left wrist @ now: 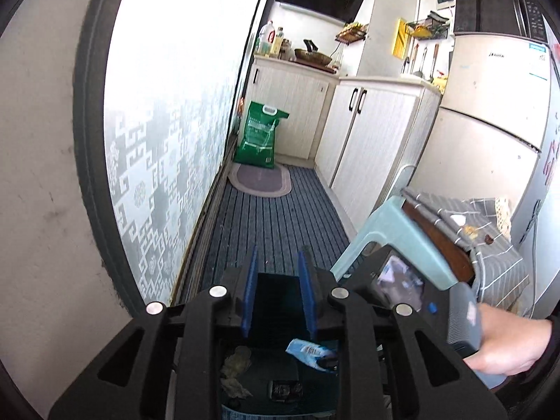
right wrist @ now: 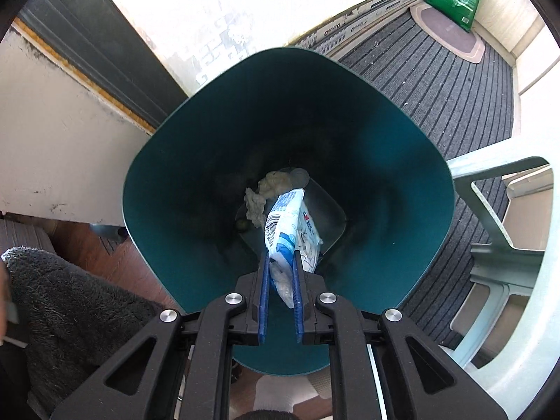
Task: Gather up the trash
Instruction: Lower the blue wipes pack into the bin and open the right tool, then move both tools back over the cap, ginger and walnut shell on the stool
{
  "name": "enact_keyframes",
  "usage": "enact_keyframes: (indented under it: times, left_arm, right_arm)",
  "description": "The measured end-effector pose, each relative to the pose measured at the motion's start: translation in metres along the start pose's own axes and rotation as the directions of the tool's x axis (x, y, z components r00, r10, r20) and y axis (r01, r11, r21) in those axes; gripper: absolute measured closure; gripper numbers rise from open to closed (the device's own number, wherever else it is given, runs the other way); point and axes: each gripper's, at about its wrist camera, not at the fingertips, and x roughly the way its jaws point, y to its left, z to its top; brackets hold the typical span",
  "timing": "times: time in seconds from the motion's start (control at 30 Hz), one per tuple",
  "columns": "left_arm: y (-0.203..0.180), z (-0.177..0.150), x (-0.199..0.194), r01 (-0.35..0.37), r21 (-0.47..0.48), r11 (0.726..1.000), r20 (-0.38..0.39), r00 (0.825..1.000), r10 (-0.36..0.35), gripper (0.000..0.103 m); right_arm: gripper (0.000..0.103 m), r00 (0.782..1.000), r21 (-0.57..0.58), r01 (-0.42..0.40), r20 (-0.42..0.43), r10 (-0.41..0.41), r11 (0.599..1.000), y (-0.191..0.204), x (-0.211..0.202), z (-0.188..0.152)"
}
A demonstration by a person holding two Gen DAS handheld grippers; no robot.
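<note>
Item: blue-and-white wrapper [right wrist: 292,231], crumpled plastic film, printed with a barcode. It looks light, soft and limp, likely slick, not fragile. Best held by pinching a bunched end, as it is now.

Location: hanging over the mouth of the teal bin [right wrist: 402,182], lower end down inside, top end pinched between the blue pads of the right tongs [right wrist: 281,267], which point almost straight down.

In the bin: crumpled tissue [right wrist: 262,192] and small scraps on the bottom.

Left tongs [left wrist: 278,266]: nearly closed, nothing between the pads, aimed across the striped floor mat [left wrist: 280,217].

Nearby: pale green stool [right wrist: 507,252] beside the bin; green bag [left wrist: 260,134] against the far cabinet.
</note>
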Motion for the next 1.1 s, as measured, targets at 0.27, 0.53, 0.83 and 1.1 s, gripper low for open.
enact_keyframes:
  times: [0.27, 0.53, 0.83, 1.1]
  left_arm:
    - [-0.012, 0.019, -0.032, 0.075, -0.020, 0.997, 0.150, 0.986, -0.071, 0.079]
    - [-0.016, 0.027, -0.047, 0.143, -0.072, 0.987, 0.214, 0.969, -0.125, 0.080]
    - [-0.025, 0.033, -0.051, 0.174, -0.076, 0.982, 0.240, 0.959, -0.152, 0.073]
    - [-0.040, 0.037, -0.044, 0.204, -0.076, 0.976, 0.240, 0.954, -0.181, 0.068]
  right_arm:
    - [0.069, 1.000, -0.024, -0.028, -0.004, 0.027, 0.999, 0.004, -0.002, -0.004]
    - [0.069, 0.995, -0.047, -0.042, 0.089, 0.046, 0.998, 0.012, -0.034, -0.005]
    - [0.069, 0.939, -0.020, -0.055, 0.340, 0.059, 0.998, 0.000, -0.119, -0.015]
    - [0.069, 0.842, 0.003, -0.033, 0.538, 0.027, 0.999, -0.023, -0.181, -0.044]
